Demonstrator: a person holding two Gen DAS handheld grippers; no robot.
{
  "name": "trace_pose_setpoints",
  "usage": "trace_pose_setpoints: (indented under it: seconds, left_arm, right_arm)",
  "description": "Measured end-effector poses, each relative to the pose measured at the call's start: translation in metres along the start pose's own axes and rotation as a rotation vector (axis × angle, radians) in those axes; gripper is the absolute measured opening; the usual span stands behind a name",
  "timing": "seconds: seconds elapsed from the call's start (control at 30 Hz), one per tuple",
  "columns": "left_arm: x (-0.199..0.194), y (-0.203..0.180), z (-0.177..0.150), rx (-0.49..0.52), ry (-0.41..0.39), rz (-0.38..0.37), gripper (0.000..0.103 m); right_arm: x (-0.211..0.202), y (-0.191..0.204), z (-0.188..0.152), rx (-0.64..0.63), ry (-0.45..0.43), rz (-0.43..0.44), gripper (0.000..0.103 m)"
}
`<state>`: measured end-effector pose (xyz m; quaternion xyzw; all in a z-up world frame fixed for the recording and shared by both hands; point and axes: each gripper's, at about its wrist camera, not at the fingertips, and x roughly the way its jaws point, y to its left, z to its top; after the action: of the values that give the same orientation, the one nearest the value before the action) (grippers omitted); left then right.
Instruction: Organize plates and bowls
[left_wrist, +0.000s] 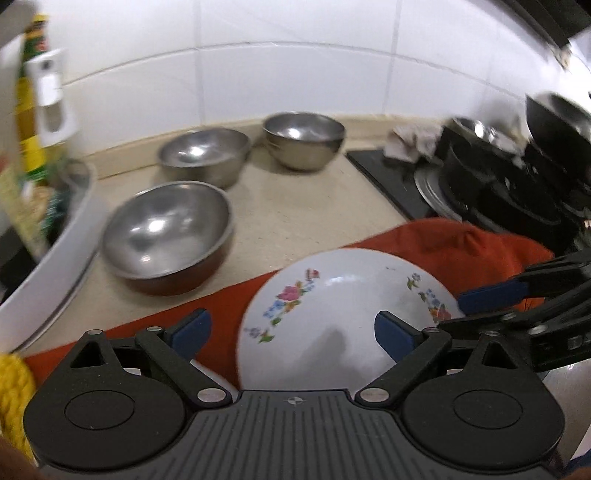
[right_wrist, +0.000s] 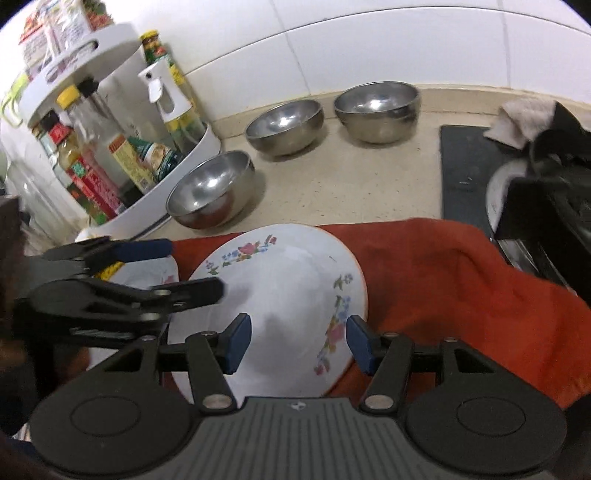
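Note:
A white floral bowl (left_wrist: 332, 314) lies upside down on a red cloth (left_wrist: 461, 251); it also shows in the right wrist view (right_wrist: 288, 295). My left gripper (left_wrist: 291, 330) is open just above its near side, its fingers apart over it. My right gripper (right_wrist: 299, 341) is open, its fingers straddling the bowl's near right part; it appears at the right of the left wrist view (left_wrist: 484, 295). A second floral dish (right_wrist: 147, 273) lies left of the bowl, partly hidden by the left gripper. Three steel bowls (left_wrist: 166, 232) (left_wrist: 205, 155) (left_wrist: 304, 136) stand on the counter behind.
A white two-tier rack of bottles and sauces (right_wrist: 92, 147) stands at the left. A black stove (right_wrist: 517, 192) with a rag (right_wrist: 521, 118) sits at the right. A tiled wall runs behind the beige counter (right_wrist: 351, 184). Something yellow (left_wrist: 11, 398) lies at the lower left.

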<state>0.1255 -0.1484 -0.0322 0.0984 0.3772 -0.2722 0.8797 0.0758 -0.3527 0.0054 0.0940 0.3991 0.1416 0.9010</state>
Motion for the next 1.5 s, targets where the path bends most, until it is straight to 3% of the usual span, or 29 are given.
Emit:
trace_pose_setpoints:
  seconds: [0.13, 0.3, 0.63, 0.83, 1.03, 1.27, 1.37, 1.5]
  left_arm:
    - [0.021, 0.000, 0.002, 0.038, 0.057, -0.015, 0.097]
    - [0.036, -0.003, 0.000, 0.065, 0.110, -0.074, 0.100]
    - [0.039, 0.003, -0.003, 0.084, 0.107, -0.123, 0.102]
    - [0.038, 0.004, -0.004, 0.081, 0.111, -0.137, 0.102]
    - [0.039, 0.005, 0.000, 0.074, 0.118, -0.140, 0.102]
    - [0.037, 0.013, 0.006, -0.008, 0.125, -0.175, 0.099]
    - [0.026, 0.016, 0.002, -0.055, 0.134, -0.228, 0.099]
    - [0.020, 0.011, -0.008, -0.026, 0.136, -0.240, 0.100]
  right_arm:
    - [-0.007, -0.008, -0.009, 0.068, -0.001, -0.009, 0.045]
    - [-0.005, -0.004, -0.017, 0.097, -0.005, -0.033, 0.044]
    - [-0.002, 0.005, -0.023, 0.147, 0.019, 0.043, 0.038]
    - [-0.014, -0.003, -0.025, 0.144, 0.017, -0.028, 0.038]
    - [-0.012, 0.003, -0.038, 0.156, 0.043, -0.008, 0.041]
    - [-0.003, -0.007, -0.041, 0.244, 0.001, 0.007, 0.042]
    - [-0.010, -0.007, -0.046, 0.219, -0.018, 0.011, 0.043]
    - [-0.016, -0.023, -0.052, 0.270, -0.041, 0.057, 0.043]
